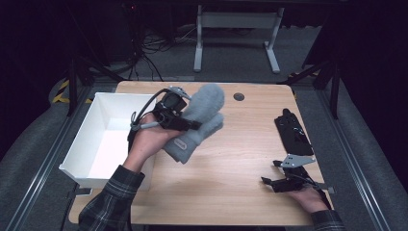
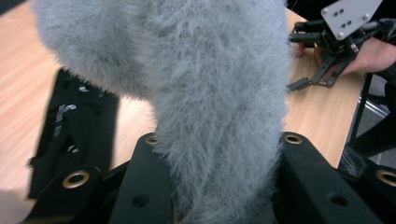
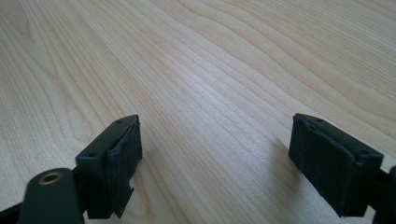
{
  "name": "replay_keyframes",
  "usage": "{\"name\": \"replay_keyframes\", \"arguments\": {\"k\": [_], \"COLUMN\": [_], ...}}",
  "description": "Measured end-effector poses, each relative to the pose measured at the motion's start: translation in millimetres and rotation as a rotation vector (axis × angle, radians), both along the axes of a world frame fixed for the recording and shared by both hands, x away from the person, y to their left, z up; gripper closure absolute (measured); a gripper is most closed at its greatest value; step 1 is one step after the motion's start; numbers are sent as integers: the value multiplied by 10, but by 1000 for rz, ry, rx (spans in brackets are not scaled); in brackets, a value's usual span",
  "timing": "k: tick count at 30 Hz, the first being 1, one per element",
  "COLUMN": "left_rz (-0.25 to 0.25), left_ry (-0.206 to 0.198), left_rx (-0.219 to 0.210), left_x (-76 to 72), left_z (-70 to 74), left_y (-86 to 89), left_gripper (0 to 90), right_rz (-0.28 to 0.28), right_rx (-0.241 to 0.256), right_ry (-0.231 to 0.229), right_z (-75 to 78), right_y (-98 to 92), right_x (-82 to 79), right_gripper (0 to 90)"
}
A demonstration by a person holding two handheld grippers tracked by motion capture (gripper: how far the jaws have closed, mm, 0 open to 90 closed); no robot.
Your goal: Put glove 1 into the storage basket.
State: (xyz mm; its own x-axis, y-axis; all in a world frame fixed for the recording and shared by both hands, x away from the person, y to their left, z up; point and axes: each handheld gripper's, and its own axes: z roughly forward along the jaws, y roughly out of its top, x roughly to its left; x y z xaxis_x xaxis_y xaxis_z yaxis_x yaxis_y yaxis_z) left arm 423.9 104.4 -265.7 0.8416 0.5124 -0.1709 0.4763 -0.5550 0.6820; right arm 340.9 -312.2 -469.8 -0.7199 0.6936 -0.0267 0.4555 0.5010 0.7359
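Soft grey mitten held aloft beside the white bin

Your left hand-held gripper [image 1: 190, 124] is clamped on the fuzzy mitten [image 1: 202, 120], lifted above the counter [image 1: 231, 159] just right of the bin [image 1: 103, 139]. Judge it light, limp and squashy: it will droop and swing, and the fleece may slip from the pads, so pinch deep across the middle, as in the left gripper view [image 2: 219, 140], not at a fringe. Your right hand-held gripper [image 1: 281, 182] rests on the counter, jaws wide, near the black glove [image 1: 292, 134].
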Motion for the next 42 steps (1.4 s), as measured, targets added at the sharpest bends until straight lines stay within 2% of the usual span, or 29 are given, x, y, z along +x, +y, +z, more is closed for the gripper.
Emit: {"name": "replay_keyframes", "arguments": {"k": [6, 10, 14, 21, 25, 27, 37, 42], "left_rz": [68, 115, 159, 221, 264, 289, 389, 424], "left_ry": [-9, -8, 0, 6, 9, 6, 42, 82], "left_rx": [-9, -14, -24, -33, -13, -2, 15, 16], "left_x": [27, 25, 26, 10, -9, -18, -24, -16], "left_z": [119, 150, 131, 66, 26, -5, -260, -439], "left_y": [376, 616, 837, 1114, 1243, 1309, 1603, 1703], "left_gripper": [702, 701, 701, 701, 701, 701, 701, 702], "right_rz": [-2, -2, -5, -6, -7, -7, -10, -10], "right_rx": [0, 0, -1, -1, -1, -1, -1, -1], "right_ry": [1, 0, 1, 1, 1, 1, 0, -1], "right_z": [0, 0, 0, 0, 0, 0, 0, -1], "right_y": [1, 1, 2, 2, 2, 2, 1, 1], "right_x": [-1, -1, -1, 0, 0, 1, 3, 4], "right_gripper": [174, 174, 172, 171, 170, 170, 170, 169]}}
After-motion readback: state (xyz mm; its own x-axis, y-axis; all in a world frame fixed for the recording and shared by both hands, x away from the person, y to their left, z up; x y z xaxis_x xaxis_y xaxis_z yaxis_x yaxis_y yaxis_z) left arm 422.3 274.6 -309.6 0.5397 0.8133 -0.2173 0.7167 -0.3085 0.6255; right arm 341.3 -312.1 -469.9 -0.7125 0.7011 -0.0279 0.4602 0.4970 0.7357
